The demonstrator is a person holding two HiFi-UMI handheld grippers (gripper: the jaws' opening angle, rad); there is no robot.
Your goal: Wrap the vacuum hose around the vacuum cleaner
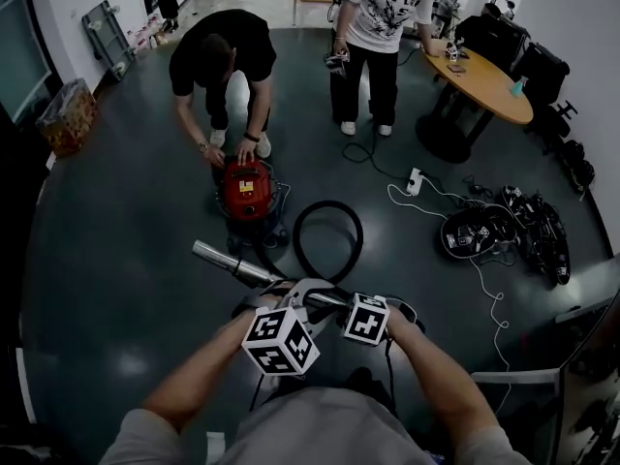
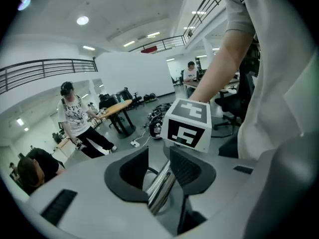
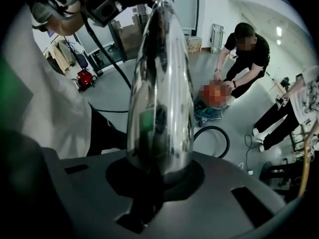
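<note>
A red vacuum cleaner [image 1: 244,190] stands on the dark floor ahead, and it shows far off in the right gripper view [image 3: 214,96]. Its black hose [image 1: 328,203] lies in a loop beside it [image 3: 211,127]. A chrome tube [image 1: 232,264] is held off the floor between both grippers. My left gripper [image 1: 294,303] has the tube [image 2: 162,183] slantwise between its jaws, pressed against the right-hand pad [image 2: 187,166]. My right gripper [image 1: 339,303] is shut on the tube [image 3: 159,83], which runs straight out from its jaws and hides them [image 3: 154,183].
A person in black [image 1: 223,56] crouches with both hands on the vacuum cleaner. Another person in a white shirt [image 1: 383,17] stands behind. An oval wooden table [image 1: 484,80] is at the right, with a power strip [image 1: 415,179], a white cable and black gear [image 1: 504,231] on the floor.
</note>
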